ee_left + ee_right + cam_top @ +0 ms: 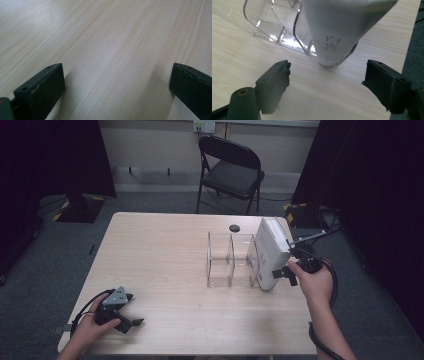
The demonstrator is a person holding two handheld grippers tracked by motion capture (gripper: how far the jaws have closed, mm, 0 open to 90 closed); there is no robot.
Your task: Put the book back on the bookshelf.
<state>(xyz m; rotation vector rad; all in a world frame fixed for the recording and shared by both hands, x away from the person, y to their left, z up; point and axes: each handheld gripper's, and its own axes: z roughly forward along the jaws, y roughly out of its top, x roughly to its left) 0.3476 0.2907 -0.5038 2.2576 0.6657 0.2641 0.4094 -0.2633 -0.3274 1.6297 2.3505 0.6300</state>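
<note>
White book: [271,251] standing upright in the rightmost compartment of the clear rack, leaning slightly, its lower corner showing close ahead in the right gripper view [337,32]
Clear rack: [220,262] sitting on the right half of the table, a see-through organizer with upright dividers; its two left compartments are holding nothing
Right gripper: [291,268] hovering just beside the book's near edge, jaws standing wide apart with nothing between them, pads not touching the book
Left gripper: [125,312] resting near the table's front left corner, well apart from the rack, jaws spread wide over bare wood
Table: [155,250] light wood; a small black disc [234,228] is lying beyond the rack
</note>
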